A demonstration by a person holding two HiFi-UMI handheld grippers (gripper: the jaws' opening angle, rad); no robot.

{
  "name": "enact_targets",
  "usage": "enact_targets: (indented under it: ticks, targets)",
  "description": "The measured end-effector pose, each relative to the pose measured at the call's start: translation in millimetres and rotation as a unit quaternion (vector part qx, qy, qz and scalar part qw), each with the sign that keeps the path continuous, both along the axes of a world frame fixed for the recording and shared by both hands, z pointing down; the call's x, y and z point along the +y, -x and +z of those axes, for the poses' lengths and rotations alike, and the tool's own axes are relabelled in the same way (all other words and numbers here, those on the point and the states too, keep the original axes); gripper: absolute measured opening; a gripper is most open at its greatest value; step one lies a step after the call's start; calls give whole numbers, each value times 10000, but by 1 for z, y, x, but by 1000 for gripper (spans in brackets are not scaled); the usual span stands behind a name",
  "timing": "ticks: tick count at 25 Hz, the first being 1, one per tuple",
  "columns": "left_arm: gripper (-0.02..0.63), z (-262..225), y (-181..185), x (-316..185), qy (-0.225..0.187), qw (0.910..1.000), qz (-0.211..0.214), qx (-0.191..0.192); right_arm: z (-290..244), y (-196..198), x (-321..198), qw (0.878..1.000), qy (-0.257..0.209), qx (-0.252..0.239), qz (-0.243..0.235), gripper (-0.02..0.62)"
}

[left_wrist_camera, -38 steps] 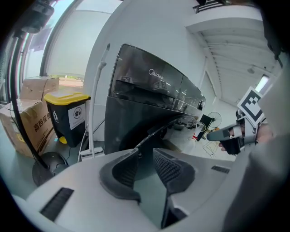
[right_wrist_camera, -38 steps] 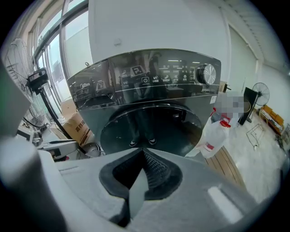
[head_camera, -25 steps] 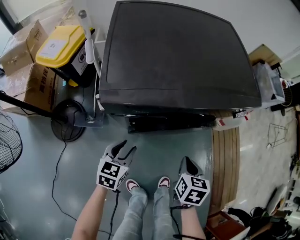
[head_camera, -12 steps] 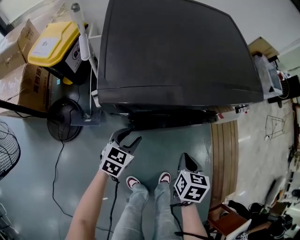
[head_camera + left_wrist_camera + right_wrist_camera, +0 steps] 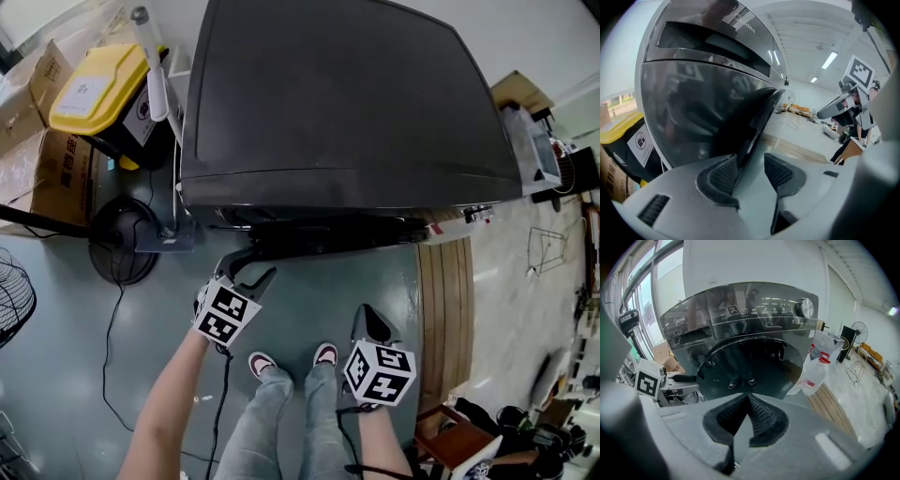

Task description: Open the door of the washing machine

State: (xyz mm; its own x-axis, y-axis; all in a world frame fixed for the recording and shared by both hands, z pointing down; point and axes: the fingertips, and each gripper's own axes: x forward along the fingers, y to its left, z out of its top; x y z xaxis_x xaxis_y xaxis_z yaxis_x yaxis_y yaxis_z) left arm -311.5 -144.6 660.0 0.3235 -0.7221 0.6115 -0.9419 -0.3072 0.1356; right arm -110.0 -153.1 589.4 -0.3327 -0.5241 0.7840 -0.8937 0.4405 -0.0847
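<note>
Head view: just beyond the person's shoes [image 5: 323, 354], the right gripper [image 5: 364, 317] hangs with its jaws pressed together, empty. Further ahead, the left gripper [image 5: 255, 266] has its jaws spread, with the rim of the door [image 5: 757, 124] in the gap, at the front of the black washing machine [image 5: 347, 94]. A yellow bin [image 5: 94, 89] stands beside the machine at far left.

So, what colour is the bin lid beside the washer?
Bin lid: yellow, clearest in head view.
</note>
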Motion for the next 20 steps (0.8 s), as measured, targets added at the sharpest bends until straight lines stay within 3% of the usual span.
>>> enact_targets:
  ticks: [8, 20]
  targets:
    - [167, 5, -7, -12, 52, 9999, 67, -104, 7, -18, 4, 9996, 113, -84, 228, 5]
    - [130, 12, -6, -11, 204, 9995, 215, 67, 19, -34, 10, 9992, 263, -88, 270, 5]
